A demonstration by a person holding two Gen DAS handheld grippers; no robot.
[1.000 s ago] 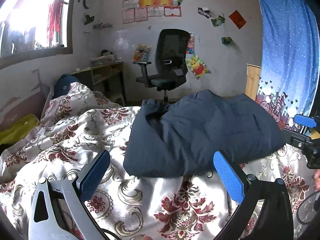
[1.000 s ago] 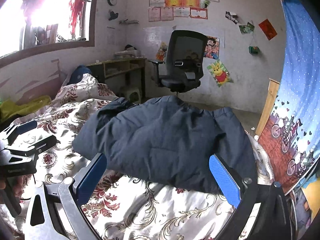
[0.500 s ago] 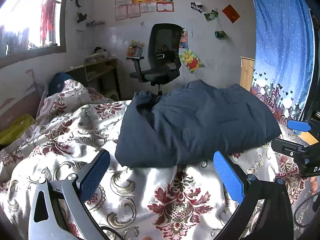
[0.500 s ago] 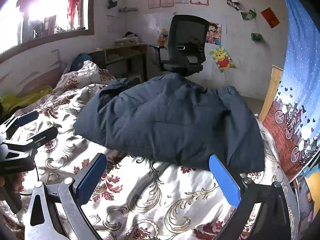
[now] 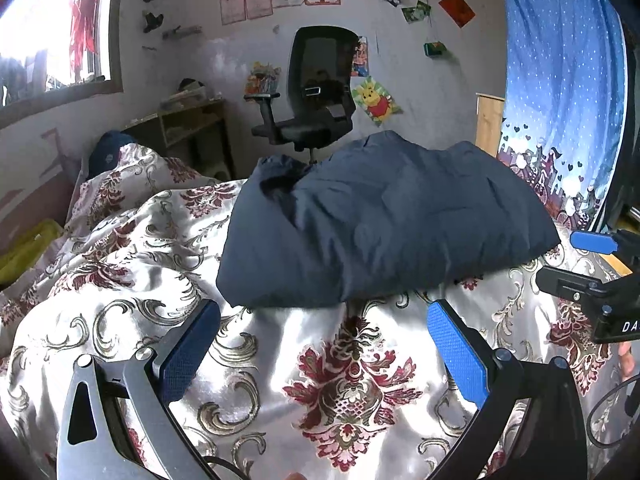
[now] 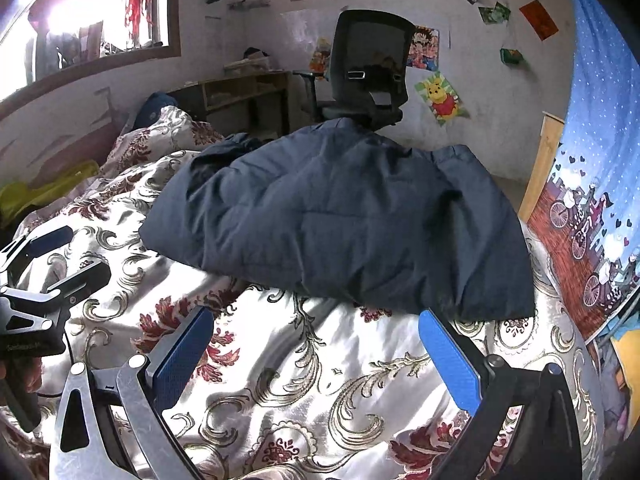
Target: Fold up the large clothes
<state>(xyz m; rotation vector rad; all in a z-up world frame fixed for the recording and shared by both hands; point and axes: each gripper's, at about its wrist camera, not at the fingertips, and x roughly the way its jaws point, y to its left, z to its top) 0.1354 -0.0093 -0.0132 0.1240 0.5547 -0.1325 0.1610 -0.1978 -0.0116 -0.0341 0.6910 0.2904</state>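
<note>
Folded navy padded jacket (image 5: 384, 220) lying on floral bedspread (image 5: 348, 364), ahead of both units, left hand-held gripper (image 5: 320, 344) spread wide and empty, right hand-held gripper (image 6: 316, 348) likewise wide, short of jacket's near edge, not touching.

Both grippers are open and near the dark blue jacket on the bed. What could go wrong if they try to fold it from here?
The dark blue jacket looks thick and puffy, so a fold may spring back open. The floral bedcover beneath is wrinkled and shiny; either the left gripper or the right gripper might pinch it together with the jacket hem.
</note>
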